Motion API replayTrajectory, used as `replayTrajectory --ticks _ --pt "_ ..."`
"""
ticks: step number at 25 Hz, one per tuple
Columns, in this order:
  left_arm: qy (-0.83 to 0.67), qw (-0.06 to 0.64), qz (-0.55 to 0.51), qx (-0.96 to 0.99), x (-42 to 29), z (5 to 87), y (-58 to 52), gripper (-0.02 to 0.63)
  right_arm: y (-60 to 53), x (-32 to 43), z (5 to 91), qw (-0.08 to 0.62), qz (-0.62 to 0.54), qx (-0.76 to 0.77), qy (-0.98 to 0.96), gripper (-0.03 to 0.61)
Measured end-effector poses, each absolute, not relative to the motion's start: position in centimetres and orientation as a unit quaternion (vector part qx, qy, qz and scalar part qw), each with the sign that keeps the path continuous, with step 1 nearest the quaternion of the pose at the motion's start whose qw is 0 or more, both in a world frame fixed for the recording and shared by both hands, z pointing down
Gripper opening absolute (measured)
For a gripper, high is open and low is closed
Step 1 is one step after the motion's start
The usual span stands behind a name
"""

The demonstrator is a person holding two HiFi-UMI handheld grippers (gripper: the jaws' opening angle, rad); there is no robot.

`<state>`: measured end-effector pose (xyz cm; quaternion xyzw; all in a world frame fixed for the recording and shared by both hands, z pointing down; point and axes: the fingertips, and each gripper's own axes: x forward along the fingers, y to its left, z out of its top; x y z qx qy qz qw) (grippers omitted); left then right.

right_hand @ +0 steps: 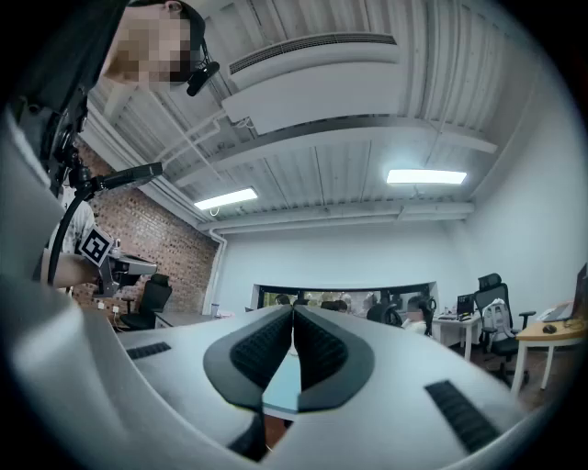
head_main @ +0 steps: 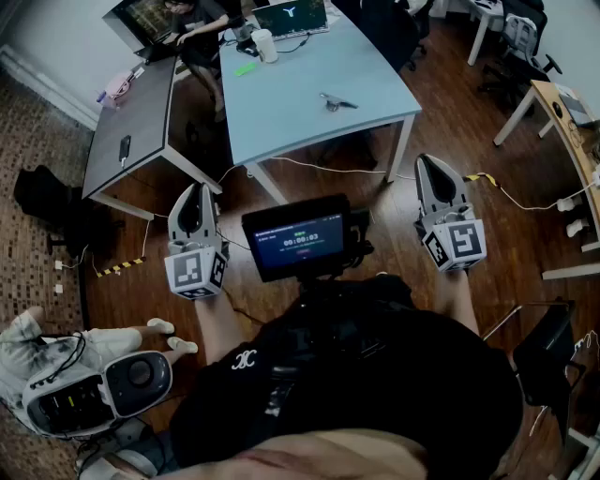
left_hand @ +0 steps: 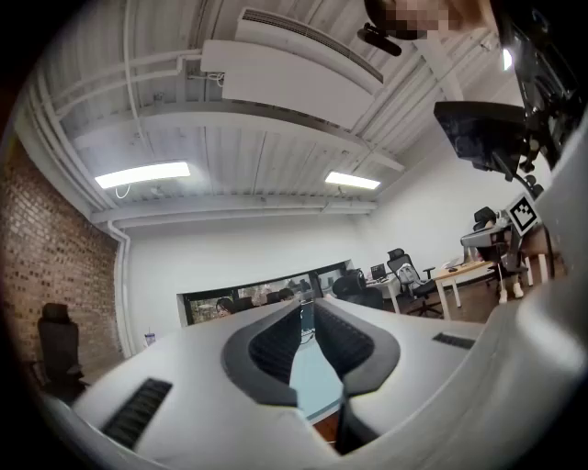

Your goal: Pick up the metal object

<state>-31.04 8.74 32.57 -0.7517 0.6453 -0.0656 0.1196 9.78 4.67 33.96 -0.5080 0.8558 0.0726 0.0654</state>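
Note:
The metal object (head_main: 336, 101) is a small grey piece lying on the light blue table (head_main: 300, 112), right of its middle. Both grippers hang in the air well short of the table, over the wooden floor, pointing toward it. My left gripper (head_main: 194, 193) is at the left, and its jaws (left_hand: 306, 303) stand together with nothing between them. My right gripper (head_main: 433, 163) is at the right, also shut and empty (right_hand: 293, 310). In both gripper views the table shows only as a pale strip between the pads, and the metal object is not visible there.
On the blue table stand a laptop (head_main: 291, 17), a white cup (head_main: 265, 45) and a green item (head_main: 246, 68). A dark grey table (head_main: 131, 122) adjoins it at the left, with a person (head_main: 192, 23) seated behind. Cables cross the floor (head_main: 525, 202). A chest-mounted screen (head_main: 298, 237) sits between the grippers.

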Motion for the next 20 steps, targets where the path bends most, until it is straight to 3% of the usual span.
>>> replayTrajectory --ticks 7,20 --pt "0.641 0.121 -0.076 -0.754 -33.0 33.6 8.3 0.034 5.2 7.6 36.1 0.026 0.075 -0.516 0.853 -0.011" --pt "0.646 0.122 -0.087 -0.748 -31.9 35.6 -1.0 0.034 -5.2 9.0 39.0 0.048 0.047 -0.522 0.850 -0.011"
